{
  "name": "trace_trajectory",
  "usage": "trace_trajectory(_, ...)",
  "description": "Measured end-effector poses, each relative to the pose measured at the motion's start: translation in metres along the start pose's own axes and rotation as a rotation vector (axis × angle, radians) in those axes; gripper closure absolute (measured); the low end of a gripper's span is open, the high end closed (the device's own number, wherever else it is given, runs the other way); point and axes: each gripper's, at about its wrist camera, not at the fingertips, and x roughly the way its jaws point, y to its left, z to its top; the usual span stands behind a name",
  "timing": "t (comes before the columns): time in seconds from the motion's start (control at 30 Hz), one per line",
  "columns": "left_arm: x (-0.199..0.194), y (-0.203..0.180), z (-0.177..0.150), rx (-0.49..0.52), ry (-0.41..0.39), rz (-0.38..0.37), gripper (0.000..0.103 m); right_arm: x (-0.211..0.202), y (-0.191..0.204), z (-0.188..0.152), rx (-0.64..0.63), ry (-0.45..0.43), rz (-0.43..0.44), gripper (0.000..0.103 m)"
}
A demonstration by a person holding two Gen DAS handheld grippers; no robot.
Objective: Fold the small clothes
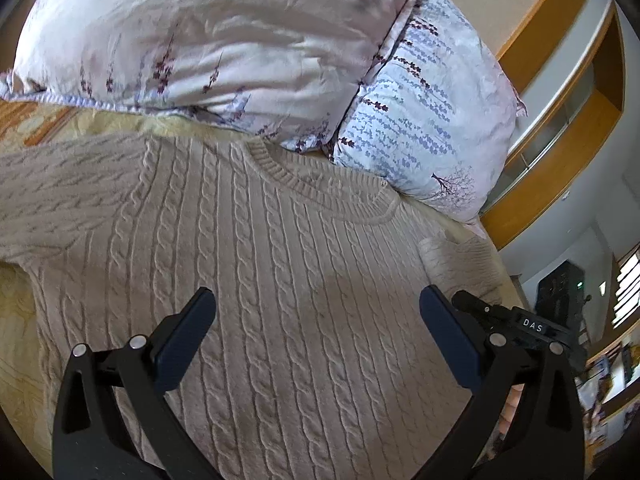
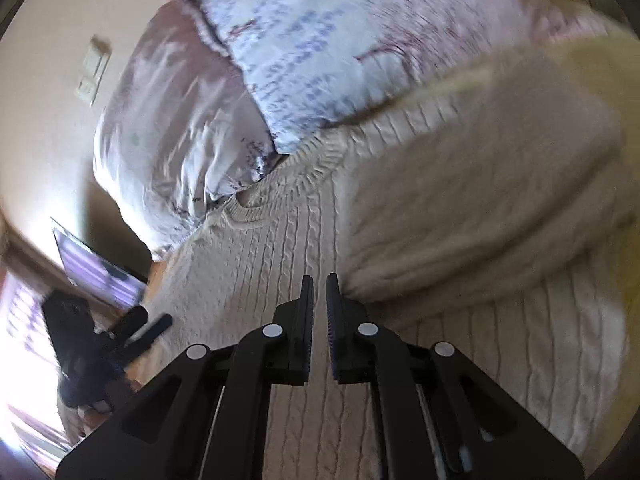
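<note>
A cream cable-knit sweater [image 1: 280,260] lies flat on the bed, its ribbed collar [image 1: 320,188] toward the pillows. My left gripper [image 1: 318,294] hovers over the chest of the sweater, open wide, with nothing between its fingers. In the right wrist view the same sweater [image 2: 280,248] has one sleeve [image 2: 480,200] folded across its body. My right gripper [image 2: 319,280] is over the sweater just left of that sleeve's edge, shut to a thin slit with no cloth between the pads. The left gripper [image 2: 148,326] shows blurred at the left there.
Two floral pillows [image 1: 200,40] [image 1: 432,120] press against the collar end. A yellow patterned sheet [image 1: 16,320] shows to the left of the sweater. Wooden shelving [image 1: 560,80] stands beyond the bed's right side. A wall switch [image 2: 94,76] is on the far wall.
</note>
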Motion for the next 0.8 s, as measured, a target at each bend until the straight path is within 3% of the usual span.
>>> trace_trajectory(0.07,0.000,0.004,0.000,-0.022,0.004,-0.008,0.002,-0.013,-0.010,-0.001,0.064,-0.018,0.044,0.081)
trace_trajectory(0.23,-0.001,0.013,-0.001,-0.069,0.018,-0.027,0.002,-0.036,-0.038,0.000,0.241,-0.097,0.079,0.067)
trace_trajectory(0.4,0.001,0.018,-0.002,-0.108,0.038,-0.046,0.002,-0.045,-0.057,0.014,0.301,-0.178,-0.002,0.067)
trace_trajectory(0.53,0.001,0.022,-0.002,-0.132,0.050,-0.052,0.002,-0.049,-0.073,0.019,0.397,-0.185,-0.134,0.067)
trace_trajectory(0.8,0.005,0.028,0.000,-0.153,0.057,-0.069,0.002,-0.038,-0.077,0.025,0.385,-0.206,-0.198,0.067)
